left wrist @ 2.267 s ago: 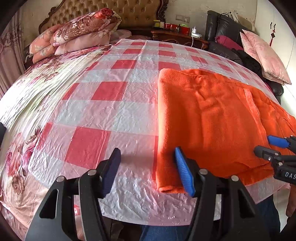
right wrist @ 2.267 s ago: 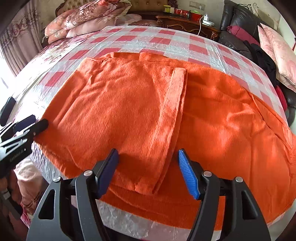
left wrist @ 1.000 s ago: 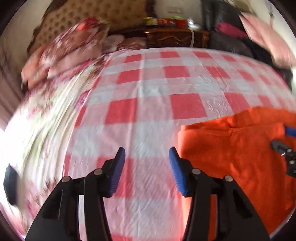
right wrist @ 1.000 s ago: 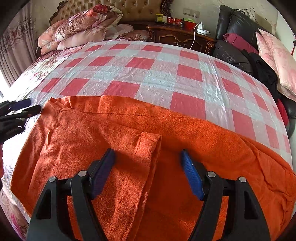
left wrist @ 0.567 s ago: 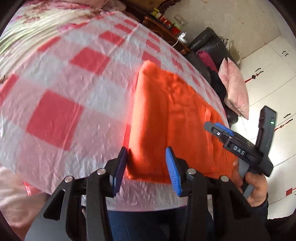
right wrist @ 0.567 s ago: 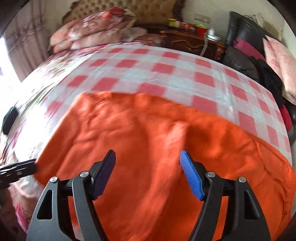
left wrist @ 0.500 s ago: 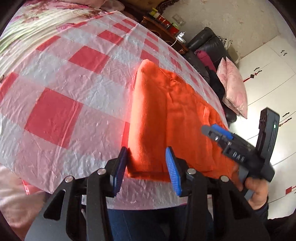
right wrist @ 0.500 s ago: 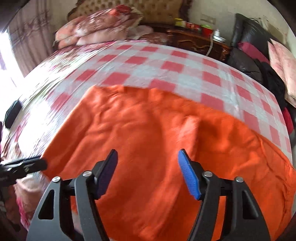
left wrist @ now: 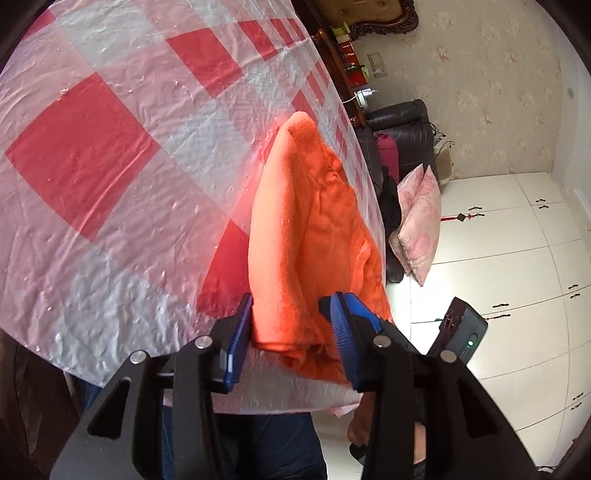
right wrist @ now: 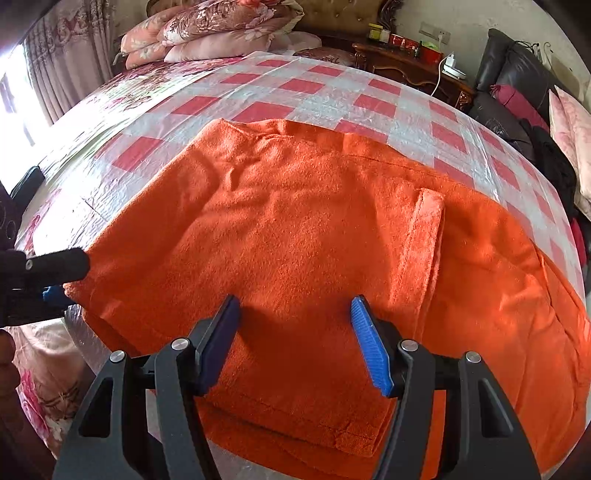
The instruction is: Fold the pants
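Observation:
The orange fleece pants (right wrist: pixel 295 236) lie folded on the red-and-white checked bed cover (right wrist: pixel 303 99). In the left wrist view the pants (left wrist: pixel 295 229) run away from me, and my left gripper (left wrist: pixel 291 332) straddles their near left corner, jaws partly open with the cloth between the pads, not clamped. In the right wrist view my right gripper (right wrist: pixel 293 343) is open, over the near edge of the folded layers. The left gripper's finger (right wrist: pixel 55 264) shows at the pants' left corner. The right gripper's body (left wrist: pixel 460 328) shows past the pants in the left view.
Floral pillows (right wrist: pixel 207 29) are stacked at the headboard. A wooden nightstand (right wrist: pixel 410 62) with jars and a dark sofa (right wrist: pixel 517 88) with pink cushions (left wrist: pixel 417 221) stand to the right of the bed. White wardrobe doors (left wrist: pixel 517 258) are beyond. The near bed edge (left wrist: pixel 258 391) is at my legs.
My left gripper has rolled and closed in on the pants' near left corner, which now sits between its pads. My right gripper has come nearer to the near edge of the folded pants.

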`<state>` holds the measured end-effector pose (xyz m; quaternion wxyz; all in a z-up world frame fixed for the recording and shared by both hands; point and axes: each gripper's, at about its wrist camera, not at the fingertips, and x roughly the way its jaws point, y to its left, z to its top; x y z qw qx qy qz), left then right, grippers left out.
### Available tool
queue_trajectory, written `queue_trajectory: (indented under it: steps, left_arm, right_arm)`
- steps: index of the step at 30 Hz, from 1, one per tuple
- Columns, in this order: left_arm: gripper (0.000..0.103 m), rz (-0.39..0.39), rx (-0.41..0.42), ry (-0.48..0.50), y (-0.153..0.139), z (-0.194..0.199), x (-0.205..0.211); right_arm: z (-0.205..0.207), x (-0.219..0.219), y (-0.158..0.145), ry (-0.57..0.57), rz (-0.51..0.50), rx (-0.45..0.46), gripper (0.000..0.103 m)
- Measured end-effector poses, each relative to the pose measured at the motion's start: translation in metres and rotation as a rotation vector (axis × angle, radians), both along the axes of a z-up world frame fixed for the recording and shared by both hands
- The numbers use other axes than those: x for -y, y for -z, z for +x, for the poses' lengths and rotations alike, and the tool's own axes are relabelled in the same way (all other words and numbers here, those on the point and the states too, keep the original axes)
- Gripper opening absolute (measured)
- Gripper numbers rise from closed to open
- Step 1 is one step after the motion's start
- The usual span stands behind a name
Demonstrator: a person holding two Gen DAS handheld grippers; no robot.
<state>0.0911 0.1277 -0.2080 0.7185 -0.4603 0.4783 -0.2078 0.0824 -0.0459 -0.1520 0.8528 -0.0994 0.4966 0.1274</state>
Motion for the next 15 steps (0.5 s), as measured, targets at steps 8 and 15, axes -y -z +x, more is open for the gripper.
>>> queue_trajectory:
  steps: [8, 15]
  left_arm:
    - [0.039, 0.037, -0.019, -0.006, -0.005, 0.006, 0.01]
    - [0.019, 0.056, -0.064, -0.084, 0.001, 0.003, 0.009]
  right_arm:
    - [0.0, 0.0, 0.001, 0.0, 0.007, 0.0, 0.061]
    - [0.0, 0.001, 0.001, 0.001, 0.01, -0.002, 0.062]
